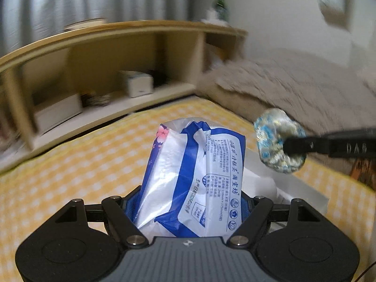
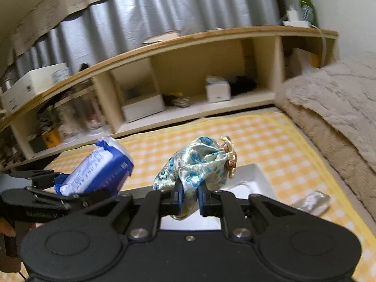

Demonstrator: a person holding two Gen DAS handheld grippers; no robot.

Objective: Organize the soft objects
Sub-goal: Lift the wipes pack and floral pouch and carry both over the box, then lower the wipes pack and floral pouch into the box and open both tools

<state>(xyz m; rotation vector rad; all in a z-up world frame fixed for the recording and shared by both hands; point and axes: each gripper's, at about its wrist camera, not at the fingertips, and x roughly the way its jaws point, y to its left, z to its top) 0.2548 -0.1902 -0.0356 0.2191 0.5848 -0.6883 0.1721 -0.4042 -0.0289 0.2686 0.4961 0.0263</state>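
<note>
My left gripper point(image 1: 188, 204) is shut on a blue-and-white tissue pack point(image 1: 191, 176) and holds it above the yellow checked bedspread point(image 1: 70, 176). The pack also shows at the left of the right wrist view point(image 2: 94, 169). My right gripper point(image 2: 189, 197) is shut on a blue floral brocade drawstring pouch point(image 2: 195, 164) with a gold cord, held above a white box point(image 2: 249, 183). In the left wrist view the pouch point(image 1: 275, 141) hangs at the right from the right gripper's black finger point(image 1: 329, 144), over the white box point(image 1: 293, 188).
A wooden shelf unit point(image 2: 188, 47) with boxes and clutter runs along the bed's far side. A beige fuzzy blanket point(image 2: 333, 103) lies at the right. A small silver packet point(image 2: 310, 202) lies on the bedspread near the white box.
</note>
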